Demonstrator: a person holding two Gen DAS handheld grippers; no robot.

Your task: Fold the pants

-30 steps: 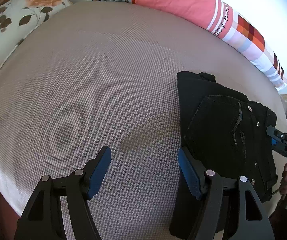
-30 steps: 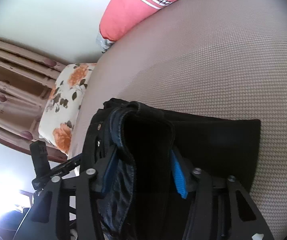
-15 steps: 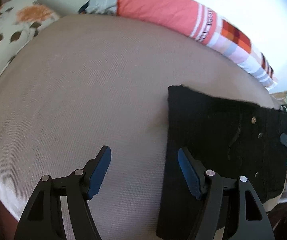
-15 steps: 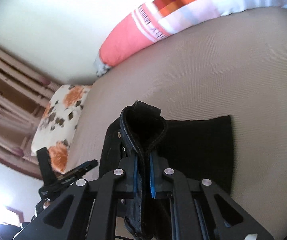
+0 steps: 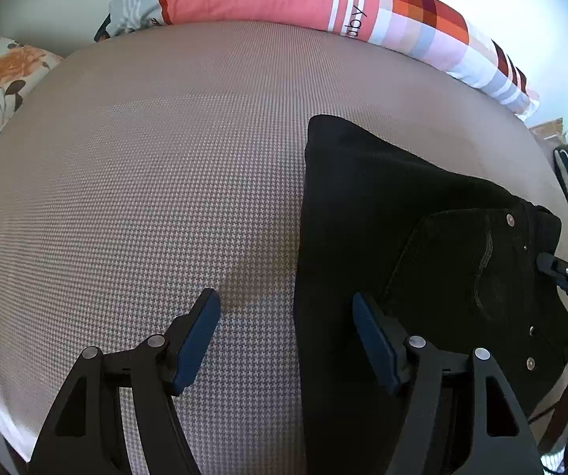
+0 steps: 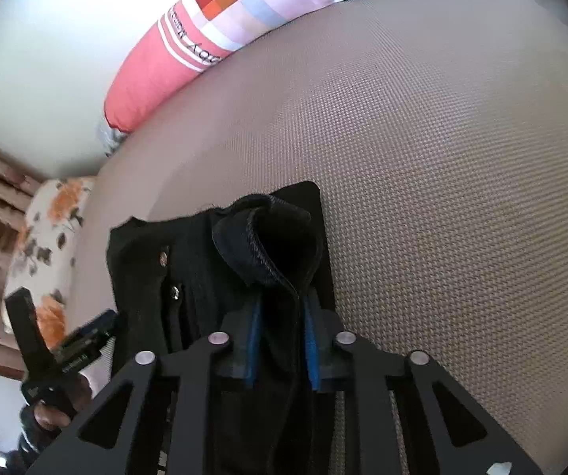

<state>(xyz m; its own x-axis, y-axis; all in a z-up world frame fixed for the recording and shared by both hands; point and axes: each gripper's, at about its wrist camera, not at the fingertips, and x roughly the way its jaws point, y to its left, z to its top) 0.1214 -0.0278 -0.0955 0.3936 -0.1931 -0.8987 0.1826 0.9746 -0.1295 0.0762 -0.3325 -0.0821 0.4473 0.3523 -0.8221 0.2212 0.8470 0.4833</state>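
On the right side of the bed [image 5: 133, 182], close to its near edge, the black pants [image 5: 422, 245] lie folded into a compact block, waistband and rivets toward the right. The step in hand looks like a late fold: the waistband end is bunched and lifted off the lower layers, as the right wrist view shows. The next move probably calls for carrying that gathered end across the block and laying it flat with the edges matched, without dragging the lower layers askew.

The right hand-held gripper [image 6: 282, 350] pinches the bunched waistband between its blue pads; its jaws have just been opening a little, with cloth between them. The left hand-held gripper [image 5: 286, 340] stands wide apart and grips nothing, straddling the block's left edge above bed and cloth.
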